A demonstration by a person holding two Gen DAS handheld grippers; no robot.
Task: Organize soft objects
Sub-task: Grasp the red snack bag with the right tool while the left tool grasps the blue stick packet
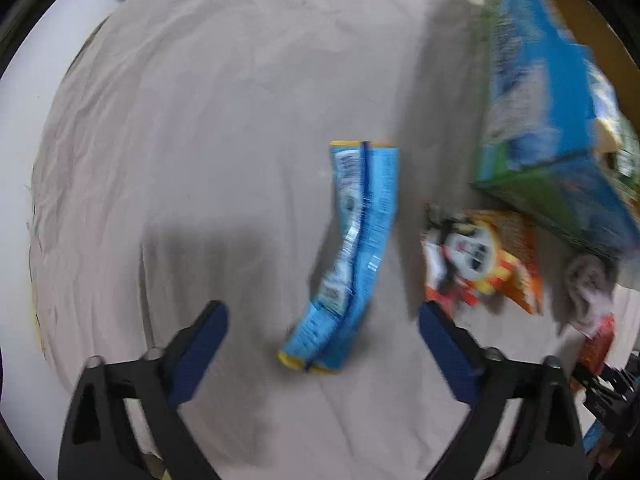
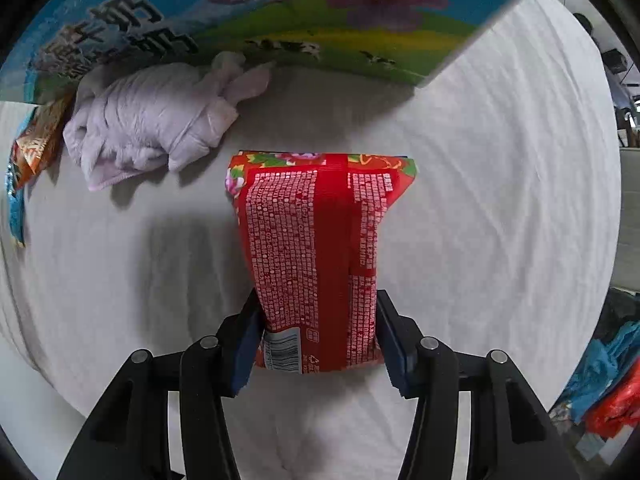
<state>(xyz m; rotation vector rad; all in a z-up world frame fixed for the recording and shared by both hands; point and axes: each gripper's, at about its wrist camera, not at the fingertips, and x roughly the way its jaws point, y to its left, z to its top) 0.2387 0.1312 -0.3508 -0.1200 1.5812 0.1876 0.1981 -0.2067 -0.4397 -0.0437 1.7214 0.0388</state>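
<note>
While the right gripper squeezes the red packet just above the cloth, lift it gently into the box; the left gripper gapes over the blue packet.

Left wrist view, motion-blurred throughout:
- Long blue foil snack packet with yellow ends: print unreadable.
- Orange cartoon-face snack bag: lettering smeared.
- Large blue-and-green printed cardboard box: cut off at the right edge.

Right wrist view:
- Red plastic packet with white small print: text too small to read, lower sides hidden behind dark blue pads.
- Orange bag: cropped at the left edge.
</note>
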